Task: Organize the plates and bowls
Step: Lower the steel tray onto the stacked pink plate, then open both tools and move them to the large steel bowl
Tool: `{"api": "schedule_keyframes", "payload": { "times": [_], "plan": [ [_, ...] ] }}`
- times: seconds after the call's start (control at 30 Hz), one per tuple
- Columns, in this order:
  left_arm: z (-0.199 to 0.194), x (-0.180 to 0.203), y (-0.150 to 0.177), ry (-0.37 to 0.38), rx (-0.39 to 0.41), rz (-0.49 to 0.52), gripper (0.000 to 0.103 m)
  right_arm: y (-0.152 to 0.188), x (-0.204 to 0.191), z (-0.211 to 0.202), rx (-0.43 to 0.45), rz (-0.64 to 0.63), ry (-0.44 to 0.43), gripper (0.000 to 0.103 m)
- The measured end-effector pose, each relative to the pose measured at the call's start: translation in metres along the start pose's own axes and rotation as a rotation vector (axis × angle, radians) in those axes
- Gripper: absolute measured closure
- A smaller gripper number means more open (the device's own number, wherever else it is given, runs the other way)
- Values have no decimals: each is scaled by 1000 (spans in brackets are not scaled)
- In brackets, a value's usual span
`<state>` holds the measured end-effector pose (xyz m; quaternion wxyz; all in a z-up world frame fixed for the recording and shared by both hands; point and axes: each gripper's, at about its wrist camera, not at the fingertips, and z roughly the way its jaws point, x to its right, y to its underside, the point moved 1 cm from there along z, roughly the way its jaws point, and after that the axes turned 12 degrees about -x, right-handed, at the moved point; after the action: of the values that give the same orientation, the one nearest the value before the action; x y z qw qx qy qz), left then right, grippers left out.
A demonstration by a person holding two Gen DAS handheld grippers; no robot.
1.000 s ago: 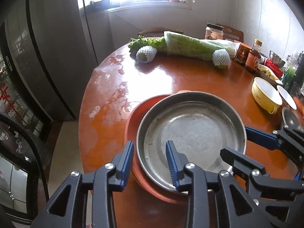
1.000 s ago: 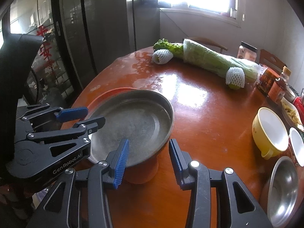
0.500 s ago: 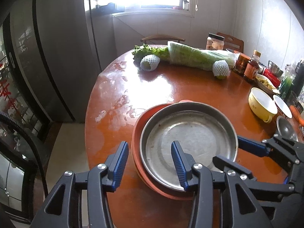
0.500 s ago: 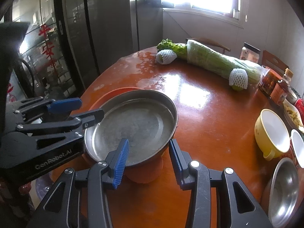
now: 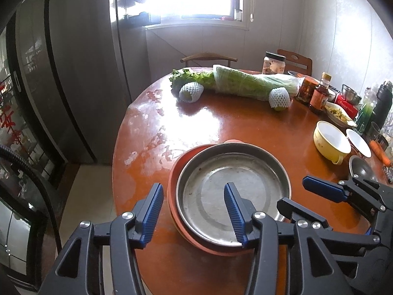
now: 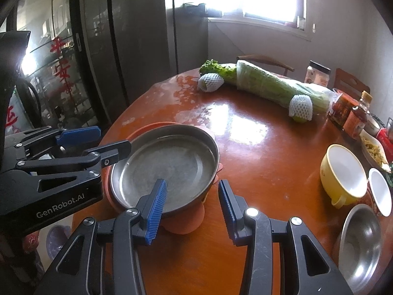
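Steel, round and shallow, the grey metal pan (image 5: 233, 194) sits inside an orange plastic dish (image 5: 175, 172) on the round brown wooden table (image 5: 245, 123), near its edge. The dish is mostly hidden under the pan; only its rim and one lobe at the front show.

The left gripper (image 5: 194, 211) stands wide open, one blue finger outside the dish rim and the other over the pan's floor; whether it touches the metal is hard to tell. The right gripper (image 6: 192, 209) is also wide open and straddles the near rim of the pan and dish.

A yellow ceramic bowl (image 6: 343, 177), a small white bowl (image 6: 380, 191) and a steel bowl (image 6: 361, 241) stand well apart at the right, the last one partly cut off by the frame.
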<state>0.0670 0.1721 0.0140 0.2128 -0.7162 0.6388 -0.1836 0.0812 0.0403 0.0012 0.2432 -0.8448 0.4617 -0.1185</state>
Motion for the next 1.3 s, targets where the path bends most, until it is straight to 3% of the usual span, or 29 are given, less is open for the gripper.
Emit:
{"api": "schedule_keyframes", "payload": {
  "times": [0.73, 1.3],
  "plan": [
    [-31, 38, -2, 22, 58, 25, 39, 18, 31, -58, 111, 75, 22, 38],
    [-55, 94, -5, 60, 107, 67, 31, 50, 76, -103, 194, 146, 108, 31]
  ]
}}
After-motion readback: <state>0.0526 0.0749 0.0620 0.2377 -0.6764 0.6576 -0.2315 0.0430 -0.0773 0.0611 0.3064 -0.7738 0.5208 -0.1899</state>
